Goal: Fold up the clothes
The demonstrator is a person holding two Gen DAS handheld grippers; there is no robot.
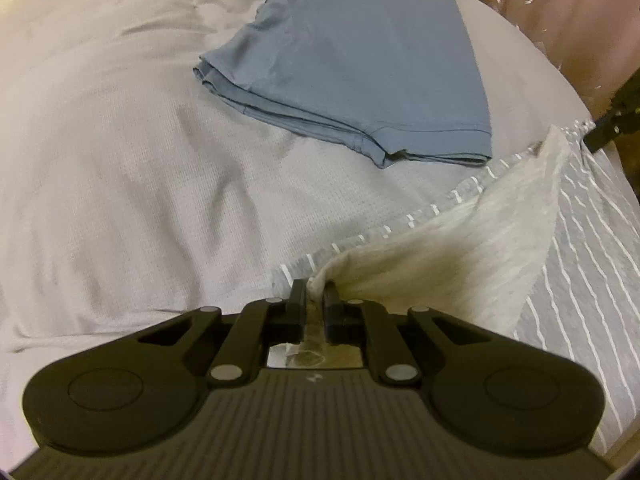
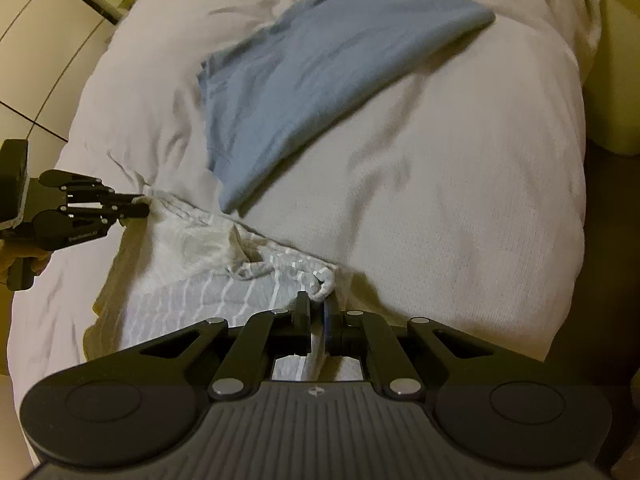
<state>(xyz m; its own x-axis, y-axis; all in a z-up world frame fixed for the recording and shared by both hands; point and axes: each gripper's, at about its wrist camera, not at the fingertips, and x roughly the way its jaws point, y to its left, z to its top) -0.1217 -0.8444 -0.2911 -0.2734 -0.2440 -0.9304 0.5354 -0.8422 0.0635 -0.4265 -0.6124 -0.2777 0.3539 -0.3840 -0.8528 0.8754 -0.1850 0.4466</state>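
Both claws, left claw [image 1: 314, 294] and right claw [image 2: 316, 306], are clamped on a soft, limp striped garment's [image 1: 580, 264] edge near the bed's [image 1: 120, 160] near edge; corners suit gripping. Folded blue garment [image 1: 360, 64] lies beyond.

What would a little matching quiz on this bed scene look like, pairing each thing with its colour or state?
Things:
1. blue garment
2. striped garment
3. bed cover
4. left tool

States:
A. pale and wrinkled, lying beneath both pieces of clothing
B. grey with thin white lines, one edge lifted and turned over
C. already folded, lying flat with nothing touching it
D. black, closed on a pinch of cloth

Pairs: 1-C, 2-B, 3-A, 4-D. The right tool also grips the striped garment, at another part of its edge.
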